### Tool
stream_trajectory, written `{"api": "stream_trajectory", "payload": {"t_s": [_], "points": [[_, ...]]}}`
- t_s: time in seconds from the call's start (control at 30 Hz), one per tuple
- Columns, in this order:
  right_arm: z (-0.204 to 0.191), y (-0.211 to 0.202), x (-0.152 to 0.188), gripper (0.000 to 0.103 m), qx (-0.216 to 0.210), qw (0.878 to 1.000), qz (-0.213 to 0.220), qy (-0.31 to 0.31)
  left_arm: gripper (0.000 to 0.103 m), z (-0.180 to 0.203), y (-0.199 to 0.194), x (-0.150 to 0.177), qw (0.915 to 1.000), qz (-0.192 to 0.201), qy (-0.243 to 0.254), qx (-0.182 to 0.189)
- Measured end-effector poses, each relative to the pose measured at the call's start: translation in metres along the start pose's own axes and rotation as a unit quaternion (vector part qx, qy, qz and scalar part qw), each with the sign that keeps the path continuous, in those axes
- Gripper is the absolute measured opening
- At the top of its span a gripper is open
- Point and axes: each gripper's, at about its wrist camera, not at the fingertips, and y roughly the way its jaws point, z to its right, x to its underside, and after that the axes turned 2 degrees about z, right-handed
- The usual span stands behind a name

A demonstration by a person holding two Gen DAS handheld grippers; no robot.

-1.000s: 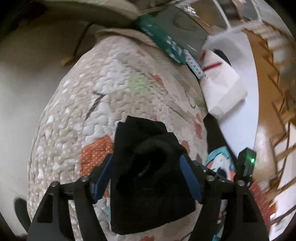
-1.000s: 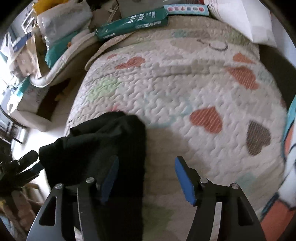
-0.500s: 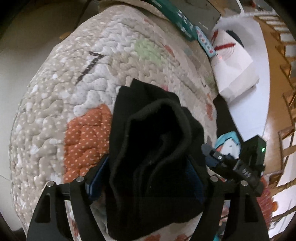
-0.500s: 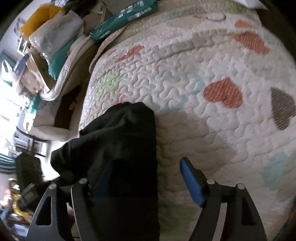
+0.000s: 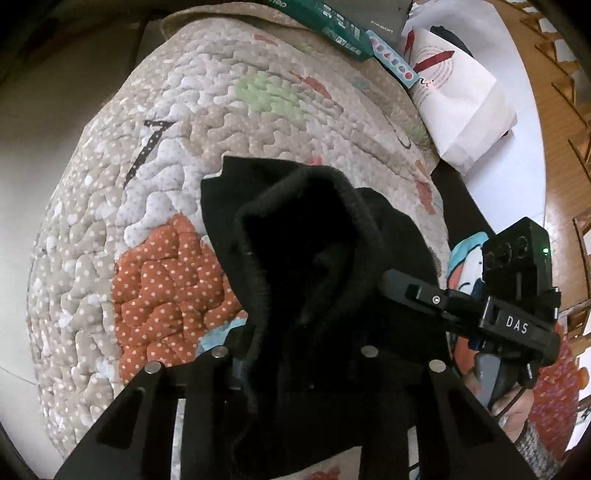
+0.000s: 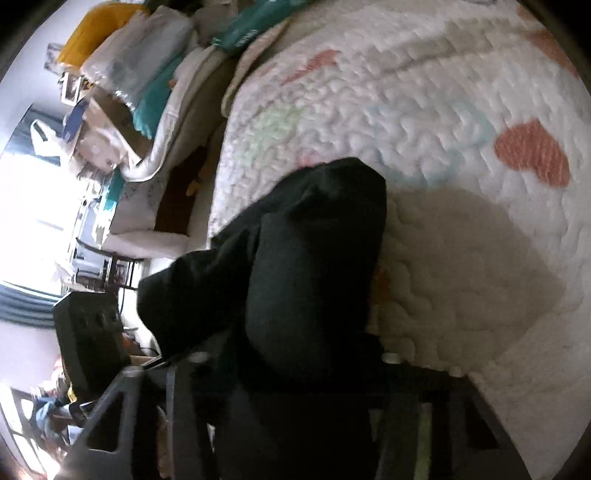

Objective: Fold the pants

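pants [image 5: 314, 280]: black, bunched in a heap on the quilt, near edge; same heap in right view [image 6: 303, 266]; ribbed band curls up in a loop at the top of the heap; legs and waist cannot be told apart, all one dark mass
left tool [image 5: 295, 362]: jaws closing, black cloth fills the gap between them; pads buried in fabric, not visible, but fingers sit tight against the bunch, so clenched on the pants
right tool [image 6: 291, 365]: jaws closing with the pants between them; pads hidden under the cloth, frame blurred, looks like it is pinching the fabric; also seen from the left view at right [image 5: 480, 314], tips vanish into the heap
hand [image 5: 517, 402]: only a bit shows behind the right tool, lower right, cut off by the frame edge; sleeve partly seen
quilt [image 5: 177, 155]: beige, stitched, orange dotted patch just left of the pants, green patch farther off; near part hidden under the heap and tool arms
green box [image 5: 332, 26]: far edge of the quilt, top cut off, print unreadable
white bag [image 5: 465, 99]: far right, red marks, partly cut off
pile at far left [image 6: 122, 74]: yellow, white, teal stuff, blurred, cannot tell what
window area [image 6: 33, 206]: blown out, no detail
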Motion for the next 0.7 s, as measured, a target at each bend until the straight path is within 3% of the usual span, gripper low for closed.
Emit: {"api": "stream_trajectory", "payload": {"t_s": [0.17,0.33,0.53,0.7], "points": [[-0.026,-0.014,-0.025,0.037,0.0,0.999,0.023,-0.038,0.03,0.01,-0.012,-0.025,0.9996,0.02,-0.016,0.015],[-0.043,-0.018,-0.069,0.037,0.008,0.997,0.052,-0.06,0.03,0.023,-0.016,-0.077,0.9988,0.045,-0.016,0.007],[-0.038,-0.002,-0.121,0.036,0.027,0.996,0.064,-0.059,0.03,0.031,0.01,-0.138,0.9983,0.052,-0.009,-0.025],[-0.018,0.018,-0.141,0.036,0.035,0.997,0.053,-0.043,0.03,0.032,0.04,-0.156,0.9976,0.04,0.009,-0.056]]}}
